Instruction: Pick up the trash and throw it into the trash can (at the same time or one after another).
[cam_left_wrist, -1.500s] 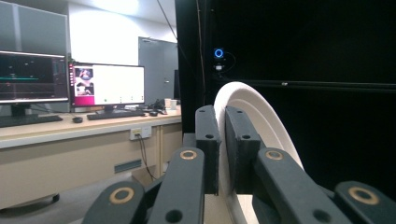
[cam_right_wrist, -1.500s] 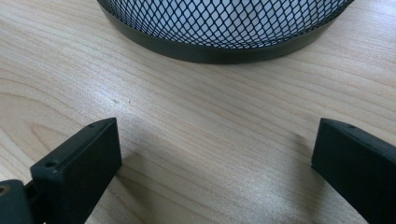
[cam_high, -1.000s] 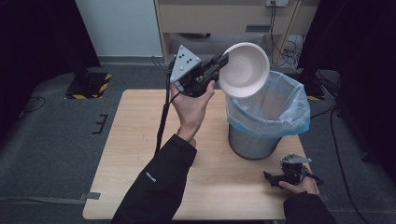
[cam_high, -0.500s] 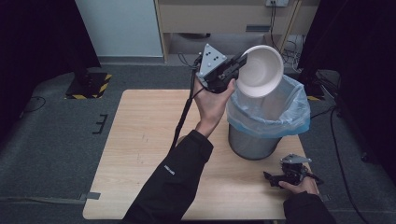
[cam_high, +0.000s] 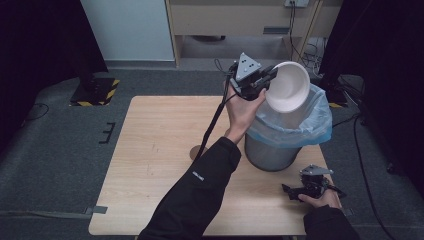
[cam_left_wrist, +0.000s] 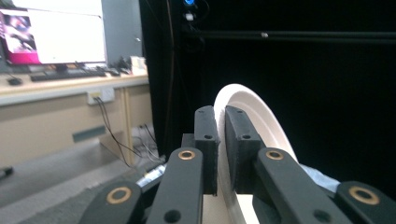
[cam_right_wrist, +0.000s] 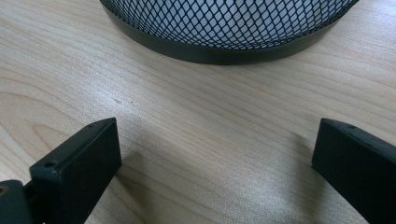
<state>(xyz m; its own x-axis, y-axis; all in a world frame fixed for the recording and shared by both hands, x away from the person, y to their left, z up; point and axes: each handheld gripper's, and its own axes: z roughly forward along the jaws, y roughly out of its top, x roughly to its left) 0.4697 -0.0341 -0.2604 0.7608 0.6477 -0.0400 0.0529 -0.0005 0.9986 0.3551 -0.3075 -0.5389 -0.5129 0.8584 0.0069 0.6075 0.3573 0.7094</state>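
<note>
Your left gripper (cam_high: 267, 80) is raised at the far right, jaws pinched; your right gripper (cam_high: 295, 192) rests near right, jaws wide apart.

We can't see the bin (cam_high: 287, 127) inside past its liner; bowl (cam_left_wrist: 252, 140) bottom cut off behind jaws, lower frame edge.
</note>
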